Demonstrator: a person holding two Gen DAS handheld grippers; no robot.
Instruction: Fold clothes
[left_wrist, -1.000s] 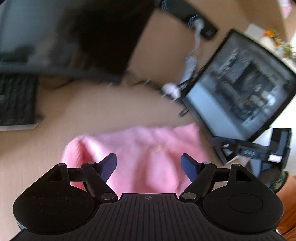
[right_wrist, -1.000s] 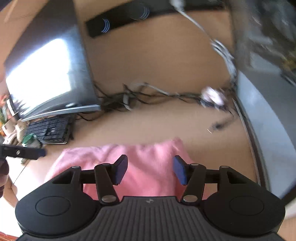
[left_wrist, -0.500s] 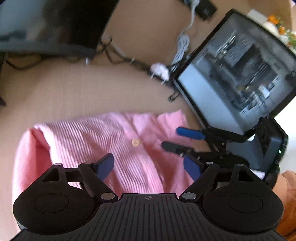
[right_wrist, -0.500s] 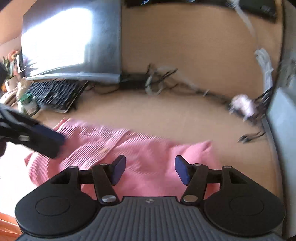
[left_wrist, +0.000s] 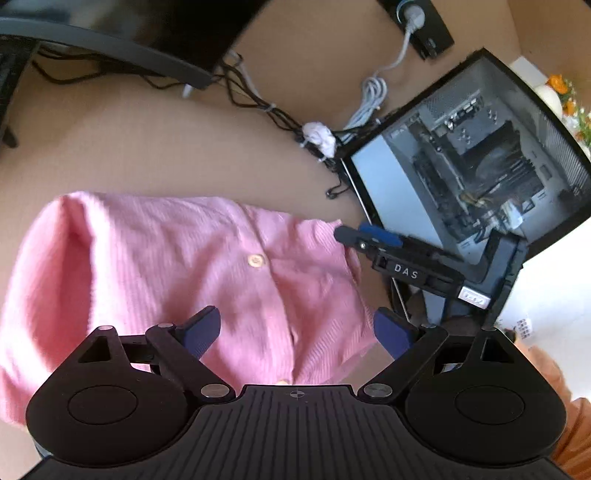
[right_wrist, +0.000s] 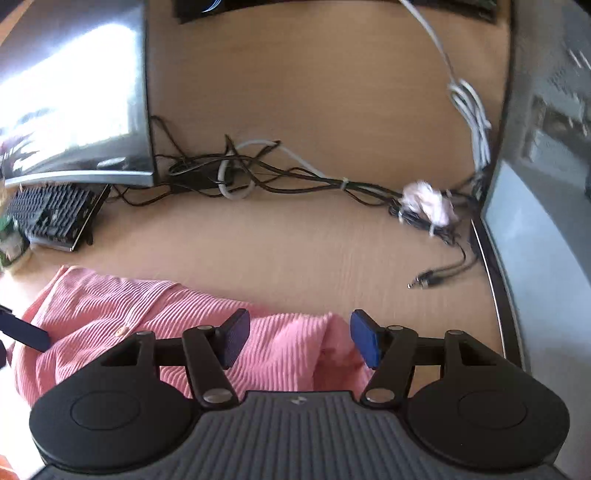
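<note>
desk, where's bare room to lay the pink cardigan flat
Bare desk lies between the pink cardigan and the cable tangle. Crowded along the back: monitor, keyboard, and the PC case at one side.

Pink ribbed cardigan (left_wrist: 177, 258), blue-padded black left gripper (left_wrist: 295, 332), tan desk (right_wrist: 314, 240)

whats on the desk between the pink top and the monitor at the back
Bare desk beyond the pink top, then tangled cables beside the monitor; the right wrist view shows it.
</note>
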